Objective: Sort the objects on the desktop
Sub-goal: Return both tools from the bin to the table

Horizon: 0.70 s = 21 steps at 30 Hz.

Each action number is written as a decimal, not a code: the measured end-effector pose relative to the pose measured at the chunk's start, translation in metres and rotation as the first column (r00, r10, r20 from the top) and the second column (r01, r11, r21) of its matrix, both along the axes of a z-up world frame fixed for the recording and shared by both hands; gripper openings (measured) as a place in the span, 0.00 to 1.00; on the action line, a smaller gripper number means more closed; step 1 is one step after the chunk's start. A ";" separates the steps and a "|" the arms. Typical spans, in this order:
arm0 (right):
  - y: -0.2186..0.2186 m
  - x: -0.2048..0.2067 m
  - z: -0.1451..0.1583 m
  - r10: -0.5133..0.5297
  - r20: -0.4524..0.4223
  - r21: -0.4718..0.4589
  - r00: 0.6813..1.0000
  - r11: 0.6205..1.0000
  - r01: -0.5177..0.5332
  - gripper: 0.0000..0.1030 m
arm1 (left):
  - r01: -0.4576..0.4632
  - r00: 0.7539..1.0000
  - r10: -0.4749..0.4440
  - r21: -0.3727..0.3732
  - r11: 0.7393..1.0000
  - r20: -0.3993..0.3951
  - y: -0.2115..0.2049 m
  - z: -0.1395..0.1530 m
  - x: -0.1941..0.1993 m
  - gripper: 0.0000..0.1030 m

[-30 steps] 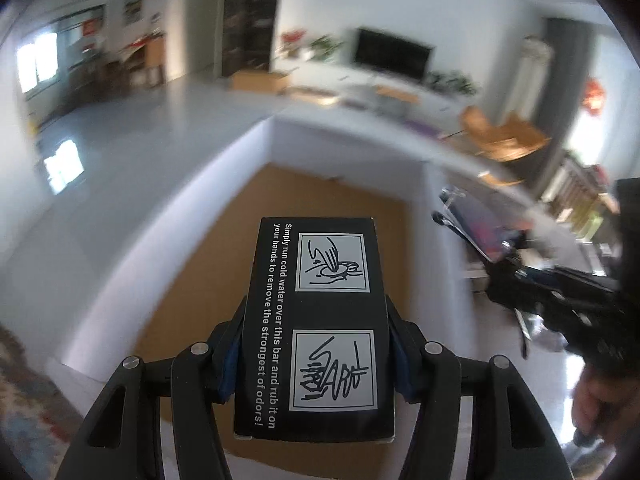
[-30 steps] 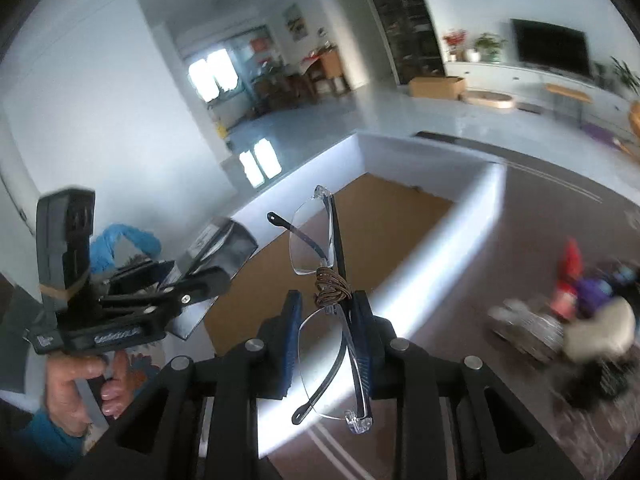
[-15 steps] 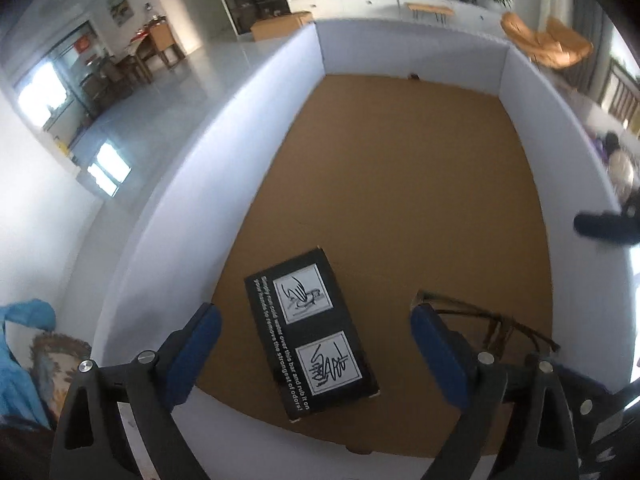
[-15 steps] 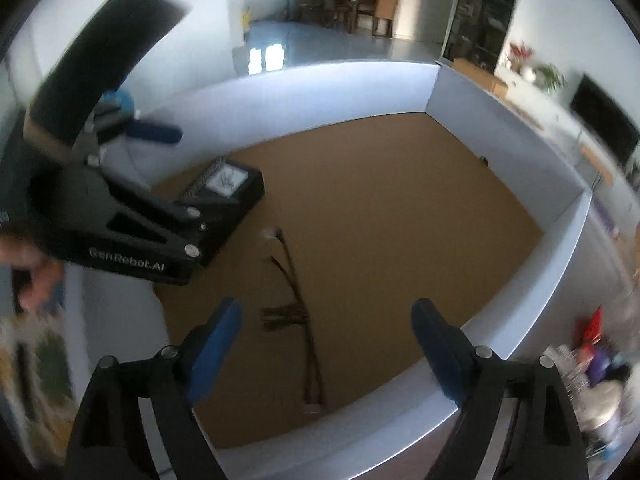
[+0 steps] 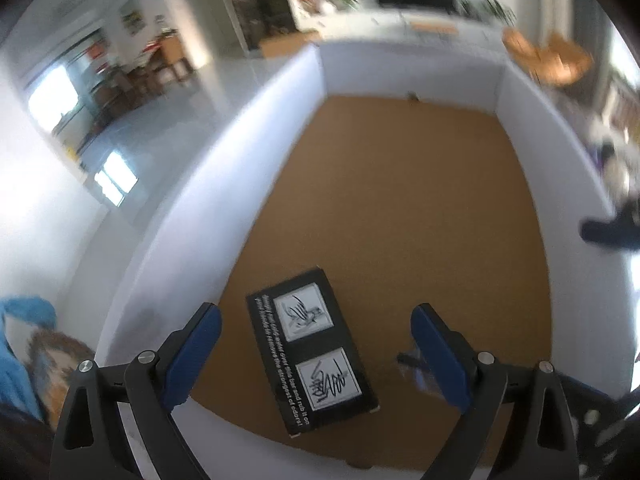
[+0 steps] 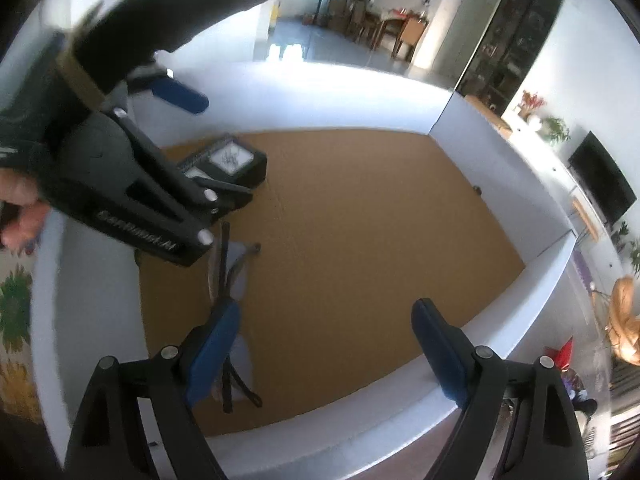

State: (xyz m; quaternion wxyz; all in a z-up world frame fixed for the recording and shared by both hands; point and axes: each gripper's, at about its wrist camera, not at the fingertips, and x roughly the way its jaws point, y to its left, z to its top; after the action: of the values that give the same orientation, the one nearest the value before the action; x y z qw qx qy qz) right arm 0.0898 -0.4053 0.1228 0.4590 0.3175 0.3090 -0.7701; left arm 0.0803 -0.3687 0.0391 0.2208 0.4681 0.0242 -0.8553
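**Now both grippers open, box and glasses lying in the bin**

Left wrist view: left gripper (image 5: 316, 344) has its blue-padded fingers (image 5: 192, 352) spread wide, jaws just opened, nothing clamped. Black box (image 5: 312, 350) with two white picture panels lies flat on the brown floor of the white-walled bin (image 5: 248, 168), near the close left corner, seen between the fingers but not touched by them. Right of the box, a blurred bit of the glasses (image 5: 408, 362) shows just beside the right-hand pad. Dark blurred tip of the other gripper pokes in at the right edge over the bin wall. Room behind is blurred; a TV on the far wall.

Right wrist view: right gripper (image 6: 326, 354) also wide apart, jaws just opened, holding nothing. Glasses (image 6: 230, 276) lie folded on the brown floor by the near left wall, partly behind the left-hand pad; touching the pad or not, cannot tell. Left gripper (image 6: 132, 168) fills the upper left, a hand (image 6: 20, 208) on its handle; the black box (image 6: 232, 160) lies beneath it, partly covered. Rest of the bin floor is bare brown.
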 end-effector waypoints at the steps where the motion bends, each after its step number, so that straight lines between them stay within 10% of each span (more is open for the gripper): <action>1: 0.008 -0.004 0.007 -0.028 0.013 -0.049 1.000 0.998 0.029 0.88 | -0.018 0.999 0.018 0.012 1.000 -0.036 -0.001 0.004 0.005 0.94; 12: 0.145 -0.036 0.033 -0.283 -0.022 -0.265 0.959 0.926 0.268 1.00 | -0.017 0.952 0.009 -0.025 1.000 -0.305 0.045 0.065 0.052 0.94; 21: 0.315 -0.079 -0.031 -0.631 -0.027 -0.105 0.776 0.773 0.625 1.00 | 0.195 0.887 -0.176 0.000 0.981 -0.428 0.128 0.123 0.046 1.00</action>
State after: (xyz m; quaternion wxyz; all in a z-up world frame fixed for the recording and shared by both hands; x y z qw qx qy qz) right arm 0.0110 -0.0906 0.0915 0.1801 0.3580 0.1641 -0.9013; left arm 0.1266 -0.2411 0.1620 0.1172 0.2750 0.0453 -0.9532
